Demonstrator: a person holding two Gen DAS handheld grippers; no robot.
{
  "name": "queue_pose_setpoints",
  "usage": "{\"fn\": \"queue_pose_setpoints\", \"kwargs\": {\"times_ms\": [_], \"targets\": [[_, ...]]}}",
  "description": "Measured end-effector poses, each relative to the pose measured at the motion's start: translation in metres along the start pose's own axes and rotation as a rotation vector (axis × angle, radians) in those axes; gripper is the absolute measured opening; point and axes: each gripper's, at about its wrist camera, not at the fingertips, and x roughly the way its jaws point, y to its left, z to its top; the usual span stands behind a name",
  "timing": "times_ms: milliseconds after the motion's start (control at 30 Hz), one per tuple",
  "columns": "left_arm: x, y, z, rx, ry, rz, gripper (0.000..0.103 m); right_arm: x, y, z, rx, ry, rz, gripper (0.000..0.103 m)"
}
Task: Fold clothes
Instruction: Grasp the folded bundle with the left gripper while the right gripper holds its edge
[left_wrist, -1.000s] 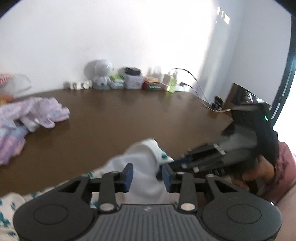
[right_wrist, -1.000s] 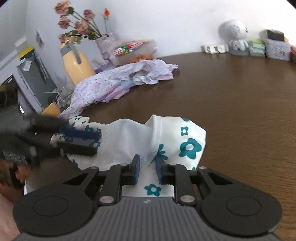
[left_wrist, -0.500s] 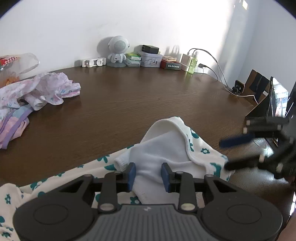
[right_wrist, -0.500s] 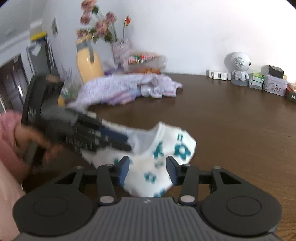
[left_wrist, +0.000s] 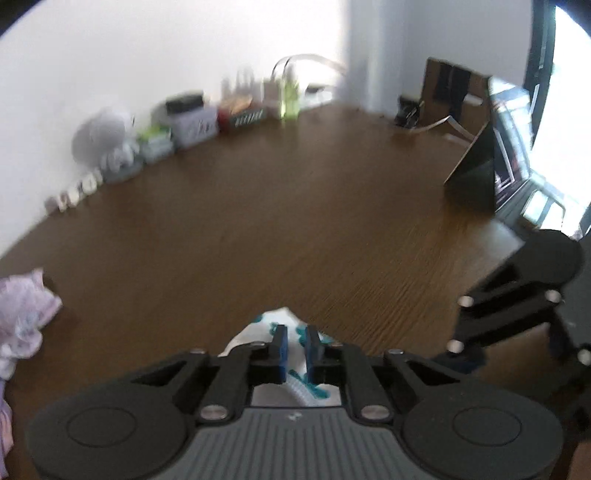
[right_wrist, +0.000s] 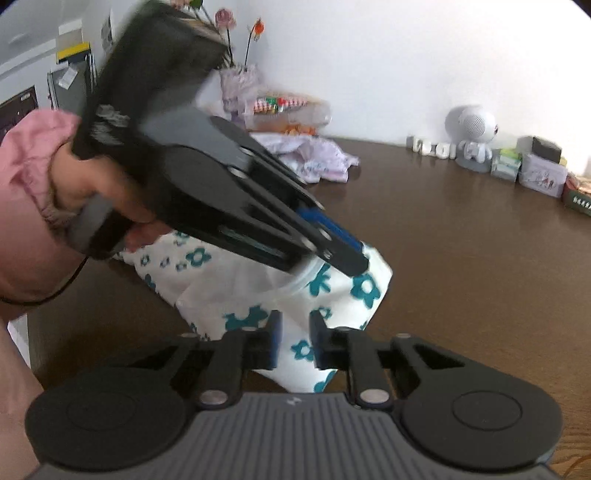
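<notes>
The left hand-held gripper has just been closing, and in its own view the blue pads sit nearly together with a ridge of the white garment with teal flowers pinched between them. Seen from the right wrist, its tips meet the cloth at the far, ribbed edge. The right hand-held gripper has also just been narrowing; cloth lies between its jaws, but whether the pads truly bite the near hem cannot be told from this angle.

The garment lies bunched on the brown surface, near the front edge, well apart from the lilac pile of clothes by the wall.

To do this step well, the person would likely want both grips secure on one layer only before lifting, then draw the two held points apart so the cloth hangs flat. A pull too quick or uneven could slip the thin fabric from the pads or twist the fold line.
</notes>
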Motion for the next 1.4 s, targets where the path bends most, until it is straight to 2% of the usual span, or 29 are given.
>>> {"fn": "queue_pose_setpoints", "kwargs": {"times_ms": [67,200,333,400,433,467,500,533,567,633,700,733,767,800,833,1000,1167,1400], "targets": [[0.007,0.009,-0.008,-0.046,0.01,-0.018,0.008,0.008,-0.001,-0.005,0.004,0.026,0.002,0.016],[0.009,0.027,-0.021,-0.132,-0.022,-0.073,0.009,0.012,-0.005,-0.008,0.024,0.033,0.011,0.016],[0.007,0.028,-0.021,-0.151,-0.036,-0.079,0.01,0.014,-0.003,-0.011,0.016,0.02,-0.003,0.016],[-0.003,0.025,-0.017,-0.143,-0.066,-0.059,0.02,0.01,-0.008,-0.009,0.045,0.012,0.018,0.017],[-0.013,0.025,-0.015,-0.143,-0.1,-0.049,0.034,0.008,-0.011,-0.008,0.062,0.008,0.03,0.021],[-0.027,0.026,-0.015,-0.15,-0.147,-0.041,0.052,0.002,-0.018,-0.007,0.105,-0.01,0.049,0.032],[-0.042,0.028,-0.017,-0.162,-0.195,-0.032,0.057,-0.006,-0.025,-0.006,0.146,-0.037,0.052,0.042],[-0.053,0.03,-0.018,-0.171,-0.231,-0.023,0.065,-0.013,-0.031,-0.005,0.185,-0.065,0.05,0.059],[-0.061,0.03,-0.02,-0.177,-0.256,-0.018,0.071,-0.016,-0.039,-0.006,0.224,-0.074,0.041,0.068],[-0.073,0.025,-0.029,-0.172,-0.275,-0.018,0.075,-0.018,-0.055,-0.007,0.301,-0.08,0.022,0.069],[-0.075,0.011,-0.037,-0.138,-0.261,-0.016,0.073,-0.009,-0.065,-0.007,0.355,-0.051,0.046,0.067],[-0.074,0.004,-0.04,-0.11,-0.248,-0.011,0.064,-0.004,-0.07,-0.007,0.381,-0.034,0.06,0.064],[-0.072,-0.001,-0.043,-0.087,-0.229,-0.008,0.051,0.001,-0.075,-0.007,0.406,-0.017,0.075,0.062],[-0.068,-0.005,-0.046,-0.073,-0.205,-0.008,0.03,0.007,-0.078,-0.007,0.424,-0.003,0.09,0.061],[-0.063,-0.007,-0.049,-0.064,-0.183,-0.008,0.018,0.012,-0.079,-0.006,0.439,0.009,0.106,0.059],[-0.034,-0.001,-0.066,-0.064,-0.096,0.037,0.011,0.028,-0.084,-0.012,0.51,0.051,0.152,0.044],[-0.035,0.008,-0.078,-0.092,-0.118,0.011,0.011,0.035,-0.094,-0.021,0.621,0.037,0.205,0.031],[-0.036,0.013,-0.083,-0.115,-0.148,-0.019,0.011,0.045,-0.105,-0.035,0.795,0.01,0.278,0.027]]}}
